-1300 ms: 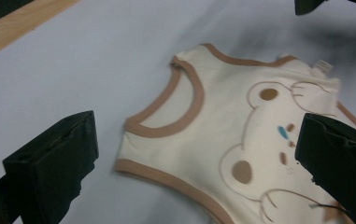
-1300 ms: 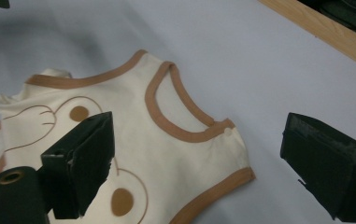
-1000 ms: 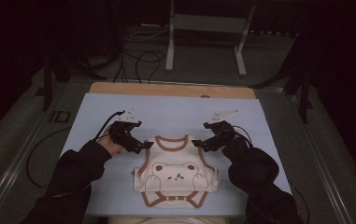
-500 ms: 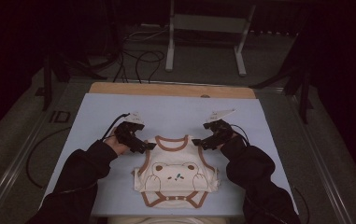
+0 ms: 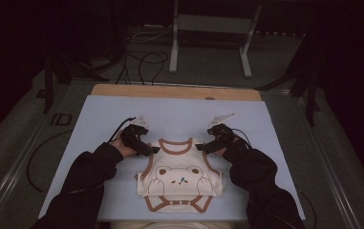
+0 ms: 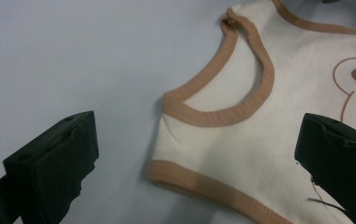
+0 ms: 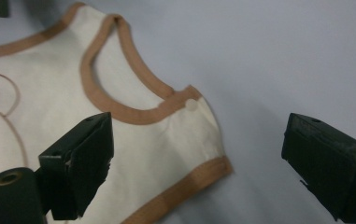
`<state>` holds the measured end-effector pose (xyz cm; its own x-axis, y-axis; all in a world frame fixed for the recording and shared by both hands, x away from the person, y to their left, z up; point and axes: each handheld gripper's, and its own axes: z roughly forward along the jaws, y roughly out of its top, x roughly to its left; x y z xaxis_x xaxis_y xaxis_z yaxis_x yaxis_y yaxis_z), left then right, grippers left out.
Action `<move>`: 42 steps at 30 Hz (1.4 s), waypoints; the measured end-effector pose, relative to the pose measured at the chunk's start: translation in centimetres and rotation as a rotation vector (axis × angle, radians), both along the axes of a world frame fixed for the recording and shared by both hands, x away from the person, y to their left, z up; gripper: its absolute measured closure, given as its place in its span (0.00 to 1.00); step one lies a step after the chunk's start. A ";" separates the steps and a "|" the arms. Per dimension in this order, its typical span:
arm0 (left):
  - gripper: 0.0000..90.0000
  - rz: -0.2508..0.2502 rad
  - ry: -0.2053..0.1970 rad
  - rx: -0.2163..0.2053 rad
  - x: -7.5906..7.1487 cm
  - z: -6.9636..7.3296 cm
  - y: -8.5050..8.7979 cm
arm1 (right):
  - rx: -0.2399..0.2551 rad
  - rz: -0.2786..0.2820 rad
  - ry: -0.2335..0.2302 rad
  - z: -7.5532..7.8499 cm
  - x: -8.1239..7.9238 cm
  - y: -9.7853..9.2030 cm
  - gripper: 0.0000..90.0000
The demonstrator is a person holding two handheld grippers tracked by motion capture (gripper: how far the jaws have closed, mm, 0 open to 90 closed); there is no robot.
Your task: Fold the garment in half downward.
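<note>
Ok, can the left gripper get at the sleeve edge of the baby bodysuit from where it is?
Probably yes. The left gripper is open, with its jaws either side of the sleeve edge of the baby bodysuit; nothing lies between them.

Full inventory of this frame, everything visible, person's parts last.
baby bodysuit: 1, cream with brown trim and a bear print, flat on the mat near the person's edge, lower part folded up.
mat: 1, light blue, covers the tabletop.
table: 1, wooden strip showing at the far edge.
metal stand: 1, grey, on the floor beyond the table.
floor cables: several, black, far left.
left gripper: 1, black, open, at the bodysuit's left shoulder.
right gripper: 1, black, open, at its right shoulder.
sleeves: 2, black.
</note>
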<state>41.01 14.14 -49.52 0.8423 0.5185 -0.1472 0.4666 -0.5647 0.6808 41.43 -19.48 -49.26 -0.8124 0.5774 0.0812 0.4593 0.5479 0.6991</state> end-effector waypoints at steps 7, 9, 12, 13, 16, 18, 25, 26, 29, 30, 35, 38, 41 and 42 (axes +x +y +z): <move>0.15 0.015 0.012 0.028 0.5 -0.7 0.3 | -0.026 0.004 0.034 -1.1 0.7 0.1 0.16; 0.18 0.025 0.012 0.056 0.7 -1.1 0.2 | -0.040 0.010 0.037 -1.4 0.9 0.2 0.19; 0.27 0.020 0.007 0.080 0.8 -1.5 0.2 | -0.053 0.004 0.043 -1.7 1.0 0.3 0.25; 0.31 0.014 0.006 0.077 0.9 -1.6 0.3 | -0.061 -0.006 0.041 -1.8 1.1 0.3 0.27; 0.40 0.007 -0.007 0.070 0.8 -1.8 0.3 | -0.062 -0.019 0.032 -1.8 1.2 0.2 0.33; 0.46 -0.012 -0.012 0.077 0.7 -1.8 0.1 | -0.061 -0.015 0.037 -1.8 1.3 0.2 0.35; 0.62 -0.018 -0.020 0.107 0.7 -1.9 -0.5 | -0.091 -0.017 0.045 -2.2 1.4 0.4 0.43; 0.65 -0.013 -0.017 0.108 0.8 -1.8 -0.5 | -0.090 -0.015 0.042 -2.3 1.4 0.5 0.44; 0.70 -0.001 -0.021 0.119 0.8 -1.8 -0.5 | -0.098 -0.020 0.041 -2.2 1.4 0.5 0.47; 0.71 -0.003 -0.026 0.128 0.7 -1.8 -0.7 | -0.106 -0.018 0.031 -2.2 1.4 0.6 0.49; 0.77 0.003 -0.017 0.144 0.4 -1.7 -1.0 | -0.136 0.010 0.024 -2.0 0.9 1.0 0.62; 0.82 0.008 -0.010 0.139 0.3 -1.7 -1.1 | -0.151 0.021 0.032 -1.9 0.8 1.2 0.70; 0.88 0.001 -0.003 0.138 0.2 -1.7 -1.3 | -0.158 0.025 0.045 -1.8 0.7 1.4 0.76; 0.92 0.002 0.006 0.135 0.2 -1.6 -1.3 | -0.159 0.022 0.049 -1.7 0.7 1.5 0.79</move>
